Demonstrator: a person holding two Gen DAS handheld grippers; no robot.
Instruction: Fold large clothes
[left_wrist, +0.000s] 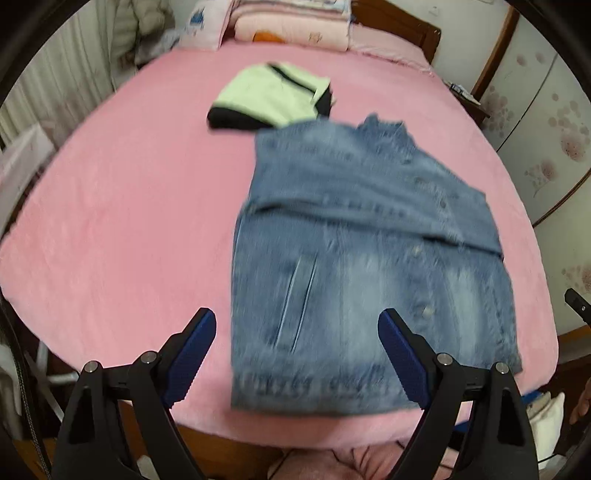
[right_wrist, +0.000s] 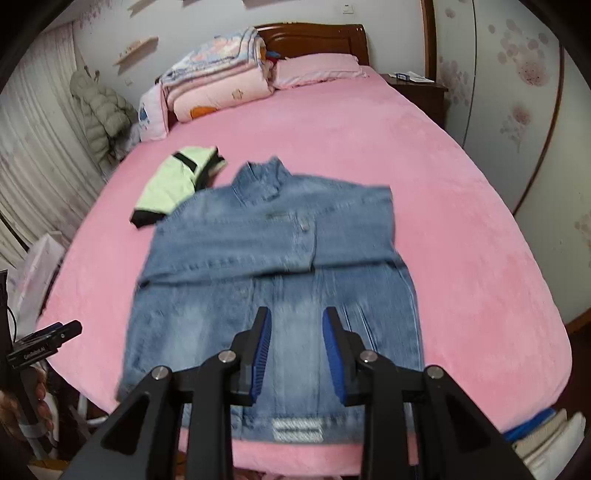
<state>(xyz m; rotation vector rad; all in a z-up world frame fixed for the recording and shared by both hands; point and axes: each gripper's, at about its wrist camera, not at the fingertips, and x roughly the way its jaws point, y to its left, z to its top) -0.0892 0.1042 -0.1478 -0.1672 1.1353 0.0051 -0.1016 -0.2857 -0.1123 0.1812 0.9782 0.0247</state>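
Your faded blue denim jacket lies flat on the pink plush bed cover, collar toward twelve o'clock and hem toward six, both sleeves folded across the chest. The hem reaches almost to the near edge of the bed, leaving only a thin pink strip below it.

Your left gripper hangs above the jacket's lower part with its blue-padded fingers spread wide, holding nothing. Your right gripper is over the jacket's lower middle, its fingers parted by a narrow gap with no cloth between them. From the right wrist view, the left tool shows only as a black tip at about eight o'clock, off the bed's edge.

At ten o'clock from the jacket sits a folded pale green and black garment, its near corner touching or just overlapped by the jacket's shoulder; you cannot tell which through the blur.

At twelve o'clock, well apart, a folded pink quilt stack and a pink pillow rest against the dark wooden headboard.

Wide bare pink cover lies to the jacket's three o'clock side and beyond its collar.
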